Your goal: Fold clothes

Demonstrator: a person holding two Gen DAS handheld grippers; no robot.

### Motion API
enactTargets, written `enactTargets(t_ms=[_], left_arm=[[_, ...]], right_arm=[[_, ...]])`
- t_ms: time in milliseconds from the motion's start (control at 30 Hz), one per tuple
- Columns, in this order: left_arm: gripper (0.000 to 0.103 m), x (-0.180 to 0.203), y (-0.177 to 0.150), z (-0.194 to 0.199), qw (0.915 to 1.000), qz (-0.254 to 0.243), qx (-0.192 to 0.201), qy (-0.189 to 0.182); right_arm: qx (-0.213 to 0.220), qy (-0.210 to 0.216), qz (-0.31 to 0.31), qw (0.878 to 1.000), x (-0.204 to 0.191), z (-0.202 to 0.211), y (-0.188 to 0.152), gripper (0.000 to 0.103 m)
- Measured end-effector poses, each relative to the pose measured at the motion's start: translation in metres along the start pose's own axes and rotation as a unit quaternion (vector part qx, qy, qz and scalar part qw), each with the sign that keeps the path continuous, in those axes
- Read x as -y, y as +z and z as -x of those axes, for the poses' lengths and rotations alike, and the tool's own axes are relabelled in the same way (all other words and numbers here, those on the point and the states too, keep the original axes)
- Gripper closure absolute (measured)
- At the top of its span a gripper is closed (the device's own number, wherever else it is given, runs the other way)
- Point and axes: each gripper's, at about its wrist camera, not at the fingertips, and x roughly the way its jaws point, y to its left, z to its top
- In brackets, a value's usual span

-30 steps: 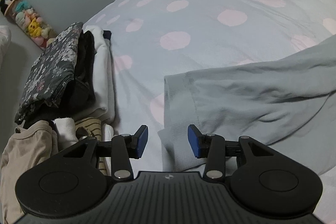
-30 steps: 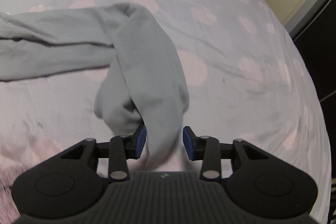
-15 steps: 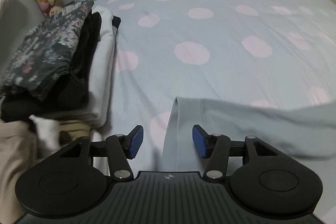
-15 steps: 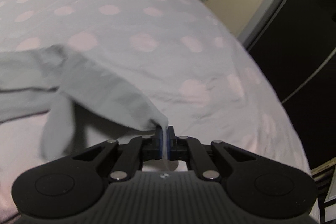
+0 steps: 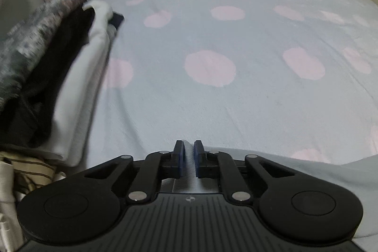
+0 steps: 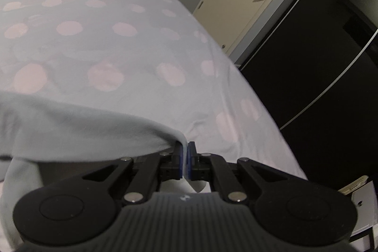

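Grey garment (image 6: 78,124) is hanging between us, its ends clamped in the left gripper (image 5: 188,158) and right gripper (image 6: 184,161); folded stack (image 5: 54,77) lying left, this fold not yet begun.

No readable text, labels, brands, numbers, signs

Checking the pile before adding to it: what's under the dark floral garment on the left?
Under the dark floral garment lie a black piece and a white folded one. Anything deeper is covered.
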Motion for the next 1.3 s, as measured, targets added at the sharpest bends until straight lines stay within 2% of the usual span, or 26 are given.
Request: enactTargets(t_ms=[267, 533, 733, 833, 1000, 1067, 1133, 1300], left_arm=[[0.096, -0.019, 0.002, 0.052, 0.9955, 0.061, 0.061, 0.038], [0.096, -0.026, 0.016, 0.055, 0.9934, 0.068, 0.06, 0.071], [0.096, -0.031, 0.026, 0.054, 0.9913, 0.071, 0.058, 0.094], [0.096, -0.026, 0.027, 0.035, 0.9924, 0.063, 0.045, 0.096], [0.095, -0.019, 0.028, 0.004, 0.9936, 0.048, 0.024, 0.099], [0.095, -0.018, 0.028, -0.005, 0.9954, 0.04, 0.012, 0.086], [0.092, -0.022, 0.023, 0.001, 0.9966, 0.034, 0.01, 0.074], [0.087, -0.031, 0.01, 0.016, 0.9988, 0.02, 0.004, 0.044]], right_arm=[[0.023, -0.027, -0.001, 0.999, 0.009, 0.004, 0.017, 0.1], [0.0, -0.035, 0.018, 0.999, 0.003, -0.018, 0.042, 0.1], [-0.025, -0.026, 0.062, 0.997, -0.033, -0.057, 0.069, 0.1], [-0.022, -0.035, 0.085, 0.995, -0.05, -0.074, 0.077, 0.1], [-0.036, -0.042, 0.086, 0.995, -0.06, -0.101, 0.086, 0.1], [-0.041, -0.029, 0.077, 0.996, -0.062, -0.108, 0.089, 0.1], [-0.047, -0.014, 0.076, 0.996, -0.067, -0.111, 0.089, 0.099], [-0.05, -0.015, 0.092, 0.994, -0.073, -0.113, 0.079, 0.099]])
